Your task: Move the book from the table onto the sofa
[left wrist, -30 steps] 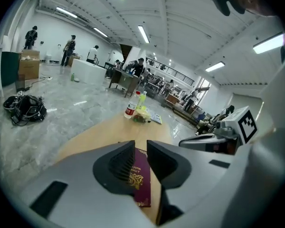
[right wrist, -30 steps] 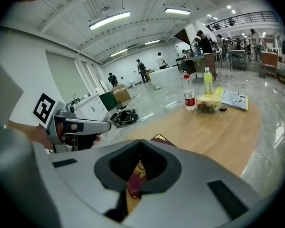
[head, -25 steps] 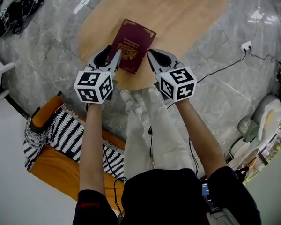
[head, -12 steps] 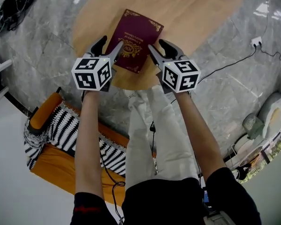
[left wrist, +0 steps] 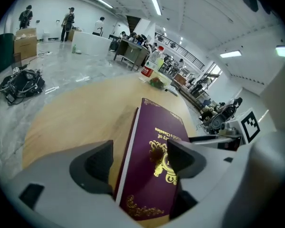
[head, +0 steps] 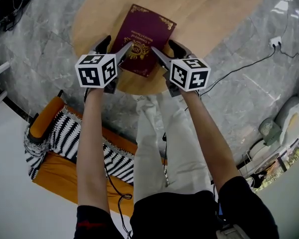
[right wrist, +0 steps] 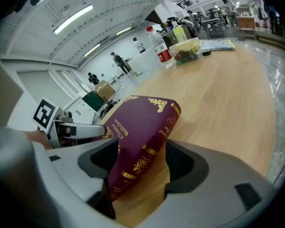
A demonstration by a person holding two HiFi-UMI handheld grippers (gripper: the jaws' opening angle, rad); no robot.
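Both grippers, left (head: 116, 45) and right (head: 167, 50), now lower, jaws just opened and unclamped, straddle the book (head: 144, 36) lying on the table (head: 204, 14), at its 7 and 5 o'clock edges.

Closed book (head: 142, 46) flat on table (head: 204, 14).
Maroon hardcover, gilt ornament and lettering, cover up, set at an angle on the round wooden top, upper centre of frame; orange sofa (head: 52, 176) lower left, well apart.

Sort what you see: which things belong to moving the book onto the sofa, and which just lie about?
Job: maroon gold-printed hardback book; round wooden table; orange sofa with striped throw; left gripper and right gripper, fingers just opened, book's edges between them.
Lying about: red-labelled plastic bottle; white floor socket.
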